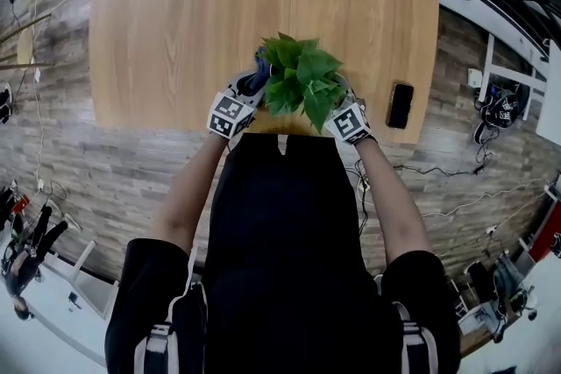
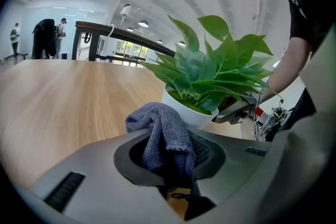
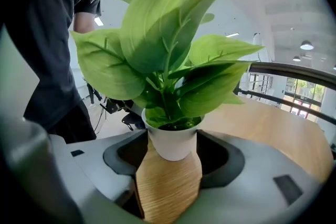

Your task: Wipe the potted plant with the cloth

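The potted plant [image 1: 301, 81] stands near the bench's [image 1: 175, 13] near edge, somewhat toward the near right corner. Your claws flank it.

Your left claw [image 2: 173, 165] is clamped on the cloth [image 2: 165, 134], a blue-grey knit bunched up between the jaws and flopping over the front. Your right claw [image 3: 171, 159] is spread wide with the white pot [image 3: 172, 143] between the jaws. Gaps show on both sides, so it isn't gripping anything.

Handling:
- The pot looks small and light, smooth-walled and probably slippery. It'll likely tip or skid if you push a leaf hard.
- Brace it low on the wall, below the rim, with the right claw.
- The leaves [image 3: 163, 29] are broad, thin and bendy. Support is poor, so wipe gently outward from the stem.
- The cloth is soft and limp. Only the bunched part sticking out of the claw will do any wiping.

Views:
- The head view gives the spot on the bench and a phone [image 1: 401, 104] by the right edge, but foliage hides the pot and both claw tips.
- The right gripper view alone shows the clearance around the pot.
- The left gripper view alone shows the grip on the cloth, which sits just beside the pot. I can't tell if they're touching.
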